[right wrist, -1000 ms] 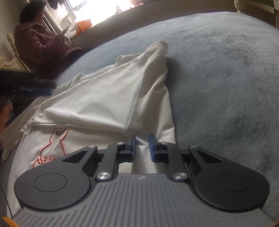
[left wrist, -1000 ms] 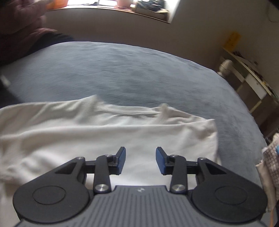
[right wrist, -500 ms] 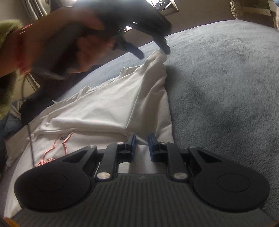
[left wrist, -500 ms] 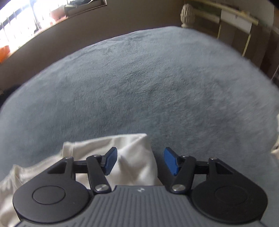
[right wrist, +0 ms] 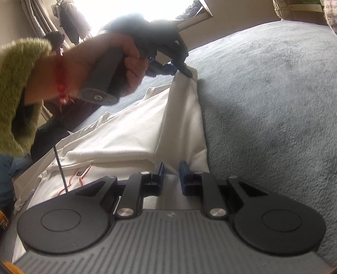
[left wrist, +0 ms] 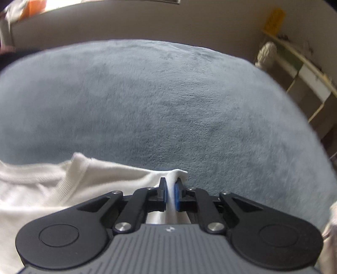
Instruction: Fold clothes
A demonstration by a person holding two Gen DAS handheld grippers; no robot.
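Note:
A white T-shirt (left wrist: pixel 52 189) with an orange-red print lies partly folded on a grey-blue blanket (left wrist: pixel 168 94). My left gripper (left wrist: pixel 171 192) is shut on the shirt's far corner, with cloth pinched between its blue pads. In the right wrist view the shirt (right wrist: pixel 130 134) runs from near to far, and the left gripper (right wrist: pixel 185 70) shows at its far corner, held by a hand. My right gripper (right wrist: pixel 171 176) sits at the shirt's near edge with its jaws narrowly apart and cloth between the pads.
The blanket (right wrist: pixel 273 105) spreads wide to the right of the shirt. A wooden shelf unit (left wrist: pixel 305 69) stands at the far right. A bright window (right wrist: pixel 137 12) and a windowsill lie behind. The person's green-sleeved arm (right wrist: pixel 19 94) is at the left.
My left gripper has moved to the shirt's far corner and shut on it; it was open before. My right gripper has stayed at the near edge with the same narrow gap.

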